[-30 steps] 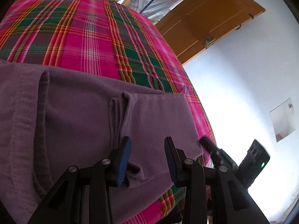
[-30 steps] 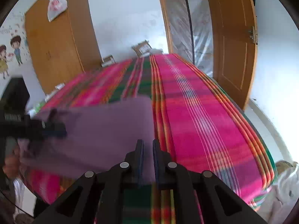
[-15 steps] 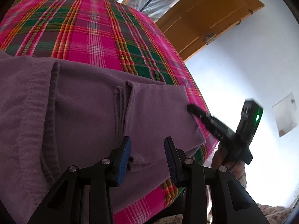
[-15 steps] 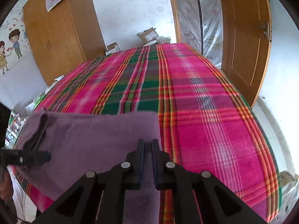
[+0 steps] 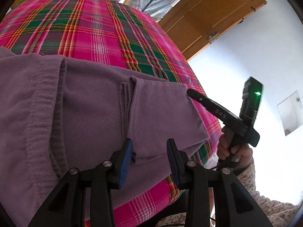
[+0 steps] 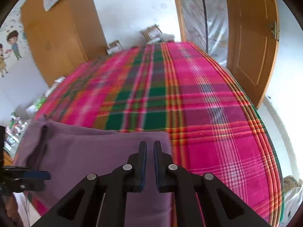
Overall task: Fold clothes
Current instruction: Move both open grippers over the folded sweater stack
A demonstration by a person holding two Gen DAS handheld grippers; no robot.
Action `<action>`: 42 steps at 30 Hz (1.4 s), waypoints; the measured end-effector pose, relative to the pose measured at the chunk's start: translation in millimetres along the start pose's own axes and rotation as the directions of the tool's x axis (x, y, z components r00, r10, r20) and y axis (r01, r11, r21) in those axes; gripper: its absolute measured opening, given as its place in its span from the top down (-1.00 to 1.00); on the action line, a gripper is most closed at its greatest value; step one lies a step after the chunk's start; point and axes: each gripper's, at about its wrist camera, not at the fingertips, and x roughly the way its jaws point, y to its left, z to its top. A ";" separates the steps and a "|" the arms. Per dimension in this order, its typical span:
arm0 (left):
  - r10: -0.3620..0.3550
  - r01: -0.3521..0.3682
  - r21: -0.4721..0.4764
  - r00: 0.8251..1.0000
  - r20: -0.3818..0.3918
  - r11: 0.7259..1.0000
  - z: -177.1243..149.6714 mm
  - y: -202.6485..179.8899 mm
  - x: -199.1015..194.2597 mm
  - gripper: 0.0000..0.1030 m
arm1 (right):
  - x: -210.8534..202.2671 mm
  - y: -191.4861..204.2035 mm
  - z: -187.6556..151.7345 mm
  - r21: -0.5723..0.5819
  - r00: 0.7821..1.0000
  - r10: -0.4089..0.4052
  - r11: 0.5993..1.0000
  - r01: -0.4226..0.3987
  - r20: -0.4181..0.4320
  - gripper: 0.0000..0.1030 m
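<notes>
A purple garment (image 5: 85, 104) lies folded in layers on the near part of a pink and green plaid bedspread (image 5: 94, 28). My left gripper (image 5: 149, 145) hovers open over the garment's near hem, and its pads pinch no cloth. My right gripper (image 5: 189, 92) comes in from the right, held by a person's hand (image 5: 227, 147), with its tip at the far right corner of the folded flap. In the right wrist view the right gripper (image 6: 150, 145) is shut to a thin slit above the garment (image 6: 94, 151), close to its right edge. I cannot tell whether cloth is pinched there.
The bedspread (image 6: 208, 113) stretches away bare beyond the garment. A wooden door (image 6: 250, 47) stands at the right and a wooden wardrobe (image 6: 56, 37) at the left. Cardboard boxes (image 6: 151, 32) sit past the bed's far end. The bed's right edge drops off near the door.
The right gripper has slid away from me along the folded flap's right edge, from its near corner to its far corner. The flap stayed put. The left gripper kept still and open.
</notes>
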 end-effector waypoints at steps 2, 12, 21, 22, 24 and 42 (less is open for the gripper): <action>-0.004 0.004 -0.003 1.000 0.010 1.000 -0.9 0.4 -4.7 0.25 | -5.3 13.7 -5.3 -0.034 1.000 0.027 0.999 -0.027 0.006 0.85; 0.011 -0.009 -0.011 0.993 0.121 1.000 -4.0 6.1 -47.2 0.25 | -2.7 90.6 -45.1 -0.182 0.980 0.199 0.963 -0.201 -0.026 0.85; 0.086 -0.075 -0.065 0.980 0.182 0.995 -13.7 32.6 -78.9 0.25 | 1.2 125.6 -57.7 -0.265 0.983 0.179 0.947 -0.179 -0.025 0.84; 0.093 -0.081 -0.073 0.978 0.188 0.994 -15.0 36.2 -82.3 0.25 | 0.6 128.9 -56.2 -0.269 0.983 0.185 0.945 -0.184 -0.022 0.84; 0.106 -0.089 -0.092 0.974 0.198 0.992 -16.4 44.3 -87.6 0.25 | 3.5 135.3 -56.3 -0.277 0.981 0.194 0.941 -0.194 -0.028 0.84; 0.211 -0.159 -0.228 0.951 0.226 0.960 -32.4 105.8 -115.5 0.25 | 61.5 127.1 8.1 -0.182 0.996 0.028 0.982 -0.042 -0.081 0.84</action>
